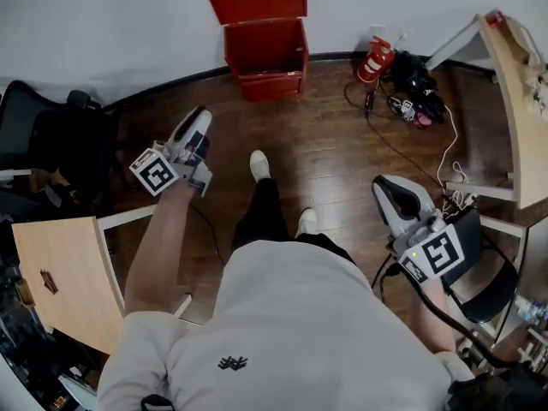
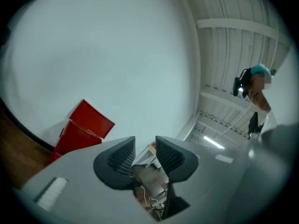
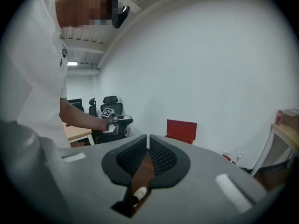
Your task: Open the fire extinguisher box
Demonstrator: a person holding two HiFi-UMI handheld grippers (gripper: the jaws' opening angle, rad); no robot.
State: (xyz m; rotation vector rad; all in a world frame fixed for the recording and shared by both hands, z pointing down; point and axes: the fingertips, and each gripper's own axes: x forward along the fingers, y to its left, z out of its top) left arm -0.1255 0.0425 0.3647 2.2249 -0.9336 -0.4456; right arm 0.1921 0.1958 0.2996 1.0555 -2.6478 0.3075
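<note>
The red fire extinguisher box (image 1: pixel 265 54) stands on the wood floor against the white wall, its lid (image 1: pixel 257 1) raised upright so the inside shows. It also shows in the left gripper view as a red box (image 2: pixel 79 134) and in the right gripper view as a small red box (image 3: pixel 181 129). My left gripper (image 1: pixel 199 116) is held in the air well short of the box, its jaws (image 2: pixel 145 143) apart with nothing between them. My right gripper (image 1: pixel 383 187) hangs lower at my right side, its jaws (image 3: pixel 147 141) closed together and empty.
A red fire extinguisher (image 1: pixel 375 58) lies by the wall to the right of the box, next to a black bag and cables (image 1: pixel 415 88). A black office chair (image 1: pixel 51 135) and a wooden tabletop (image 1: pixel 64 272) stand at the left, a desk (image 1: pixel 514 101) at the right. My feet (image 1: pixel 259 165) are on the floor before the box.
</note>
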